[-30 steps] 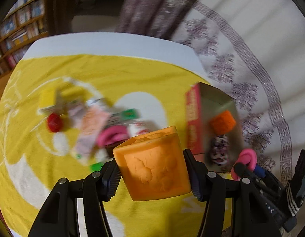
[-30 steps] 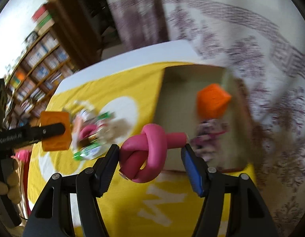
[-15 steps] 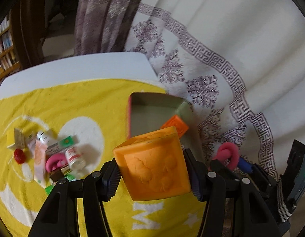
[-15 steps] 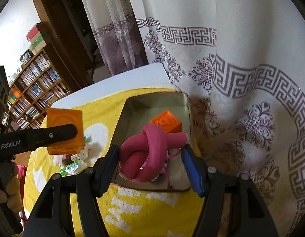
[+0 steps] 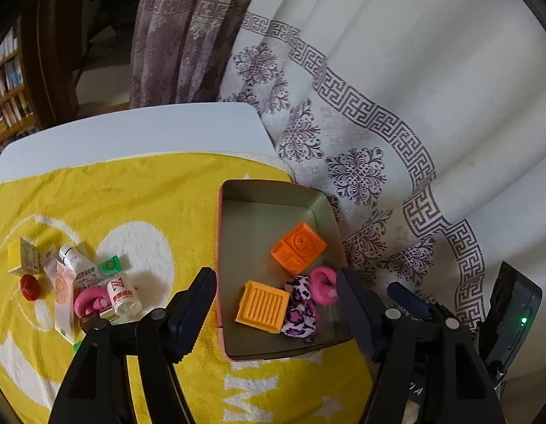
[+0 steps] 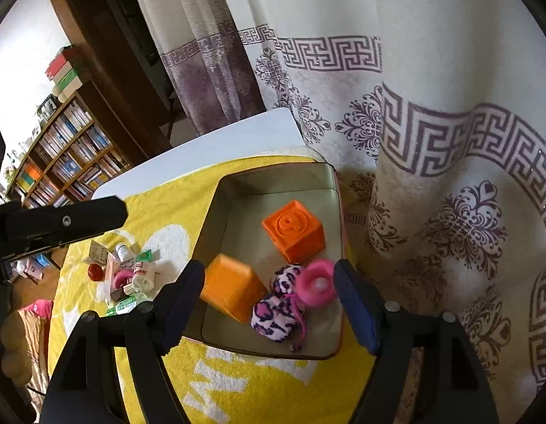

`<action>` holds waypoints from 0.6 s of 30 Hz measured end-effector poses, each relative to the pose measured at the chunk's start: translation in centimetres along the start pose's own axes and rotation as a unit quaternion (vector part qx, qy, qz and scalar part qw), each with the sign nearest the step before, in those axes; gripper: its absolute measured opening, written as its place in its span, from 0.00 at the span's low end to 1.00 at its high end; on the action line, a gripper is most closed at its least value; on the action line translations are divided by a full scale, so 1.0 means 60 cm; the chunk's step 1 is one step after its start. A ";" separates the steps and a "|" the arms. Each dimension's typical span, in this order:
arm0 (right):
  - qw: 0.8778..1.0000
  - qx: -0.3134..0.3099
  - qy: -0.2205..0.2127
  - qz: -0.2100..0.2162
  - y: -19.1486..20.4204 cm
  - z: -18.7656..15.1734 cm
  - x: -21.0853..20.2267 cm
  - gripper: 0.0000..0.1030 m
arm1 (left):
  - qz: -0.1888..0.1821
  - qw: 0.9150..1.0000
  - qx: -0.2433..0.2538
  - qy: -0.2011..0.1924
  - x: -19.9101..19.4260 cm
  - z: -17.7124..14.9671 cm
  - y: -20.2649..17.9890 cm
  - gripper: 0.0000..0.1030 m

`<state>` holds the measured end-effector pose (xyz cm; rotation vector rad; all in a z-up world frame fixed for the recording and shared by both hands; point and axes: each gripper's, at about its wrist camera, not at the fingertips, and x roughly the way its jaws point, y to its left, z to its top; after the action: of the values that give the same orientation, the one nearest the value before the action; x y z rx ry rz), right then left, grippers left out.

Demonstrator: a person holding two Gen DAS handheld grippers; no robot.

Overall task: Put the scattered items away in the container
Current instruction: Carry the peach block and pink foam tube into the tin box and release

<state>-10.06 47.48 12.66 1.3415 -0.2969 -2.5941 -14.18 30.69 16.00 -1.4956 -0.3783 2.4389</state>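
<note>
Container [image 5: 273, 194]: two orange blocks, pink knot inside | left gripper [image 5: 276, 312], right gripper [image 6: 269, 305] jaws opening, empty

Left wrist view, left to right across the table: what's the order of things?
Yellow box → red ball → white bottle → ribbed orange block → pink knot, the last two inside the container.

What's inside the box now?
Inside the box: two orange cubes, one by the far wall and one nearer, a pink-and-black spotted fabric thing, and a pink knotted toy. Whatever lies underneath them is hidden.
</note>
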 end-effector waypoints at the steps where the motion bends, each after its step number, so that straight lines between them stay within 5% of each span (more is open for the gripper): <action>1: 1.000 0.003 0.000 0.001 -0.002 0.000 0.000 0.76 | 0.002 1.000 -0.003 0.000 -0.001 -0.001 0.004 0.69; 18: 1.000 0.002 0.016 0.013 0.037 -0.016 0.015 0.76 | 0.026 0.999 -0.047 0.002 -0.030 -0.027 0.080 0.69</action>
<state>-9.59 44.99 12.01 1.3690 -0.3115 -2.5490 -12.31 25.73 15.09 -1.5661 -0.4644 2.4898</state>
